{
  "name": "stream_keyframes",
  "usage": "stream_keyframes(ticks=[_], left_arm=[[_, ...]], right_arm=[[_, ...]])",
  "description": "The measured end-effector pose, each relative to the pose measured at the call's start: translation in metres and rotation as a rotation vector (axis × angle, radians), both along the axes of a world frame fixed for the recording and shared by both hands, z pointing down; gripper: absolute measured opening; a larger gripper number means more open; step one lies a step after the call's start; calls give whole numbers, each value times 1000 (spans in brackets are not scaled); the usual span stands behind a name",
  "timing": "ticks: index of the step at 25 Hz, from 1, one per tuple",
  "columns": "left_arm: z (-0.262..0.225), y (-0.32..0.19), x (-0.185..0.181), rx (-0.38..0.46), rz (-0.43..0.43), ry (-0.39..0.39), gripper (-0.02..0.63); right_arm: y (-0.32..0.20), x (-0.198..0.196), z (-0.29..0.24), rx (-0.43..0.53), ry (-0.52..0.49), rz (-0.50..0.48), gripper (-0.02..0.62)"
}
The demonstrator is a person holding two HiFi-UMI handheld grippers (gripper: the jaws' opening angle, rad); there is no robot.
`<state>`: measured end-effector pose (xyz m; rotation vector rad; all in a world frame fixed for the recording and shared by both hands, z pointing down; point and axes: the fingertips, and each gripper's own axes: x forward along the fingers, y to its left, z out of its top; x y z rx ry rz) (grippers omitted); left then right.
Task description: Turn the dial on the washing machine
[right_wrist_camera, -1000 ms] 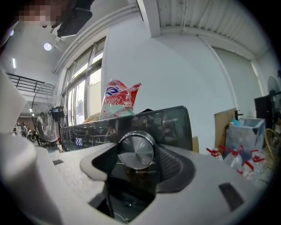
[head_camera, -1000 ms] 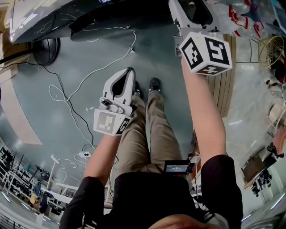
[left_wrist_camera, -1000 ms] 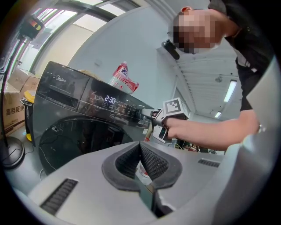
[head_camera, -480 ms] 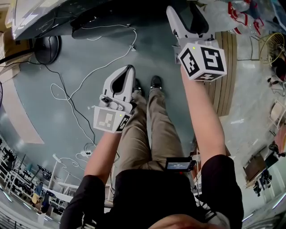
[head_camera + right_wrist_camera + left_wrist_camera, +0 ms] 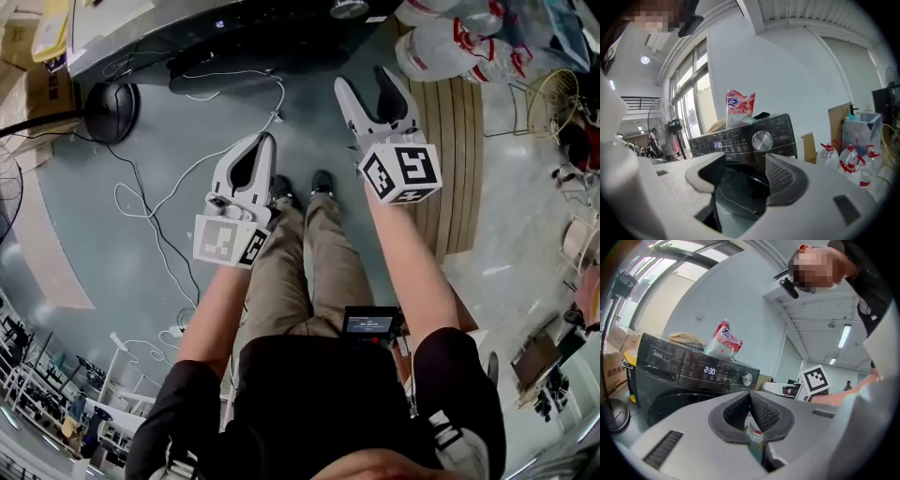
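The dark washing machine [image 5: 225, 37] stands ahead of me, its silver dial [image 5: 349, 7] at the head view's top edge. In the right gripper view the dial [image 5: 762, 140] shows above the gap of my right gripper [image 5: 745, 161], which is open, empty and some way short of the panel. The right gripper [image 5: 362, 81] is raised towards the machine. My left gripper [image 5: 269, 141] hangs lower and to the left, shut on nothing. The left gripper view shows its jaws [image 5: 750, 395] closed, the dial [image 5: 748, 378] beyond and the lit display [image 5: 709, 371] reading 2:30.
A red-and-white bag [image 5: 739, 108] lies on top of the machine. Water bottles [image 5: 441, 37] and a wooden pallet [image 5: 459, 141] are to the right. White and black cables [image 5: 141, 206] trail over the floor at left, near a round black fan base [image 5: 108, 108].
My right gripper has drawn back from the machine, towards me and lower. The head view has tilted up, showing more of the panel and its dial. The left gripper has barely moved.
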<state>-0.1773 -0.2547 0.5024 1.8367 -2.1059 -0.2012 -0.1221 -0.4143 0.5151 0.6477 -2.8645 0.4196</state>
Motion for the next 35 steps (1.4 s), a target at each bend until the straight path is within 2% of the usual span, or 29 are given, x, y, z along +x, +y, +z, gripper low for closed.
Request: stream_keyframes(ticks=[7, 9, 15, 21, 24, 28, 35], left_arm=[[-95, 11, -8, 40, -19, -38, -6], [-121, 12, 0, 43, -21, -33, -6], [-198, 20, 32, 60, -2, -85, -6], [-264, 38, 61, 105, -3, -105, -6], [-285, 46, 68, 142, 15, -123, -6], [-298, 80, 75, 159, 28, -151, -6], [-313, 161, 78, 157, 36, -209, -6]], right_arm=[[35, 47, -88, 11, -35, -42, 272], [39, 69, -115, 18, -32, -52, 272], [49, 127, -192, 38, -86, -59, 270], [64, 168, -272, 86, -149, -71, 272], [68, 182, -302, 122, -183, -43, 272], [94, 199, -315, 150, -188, -7, 272], [168, 218, -331, 203, -180, 32, 270]])
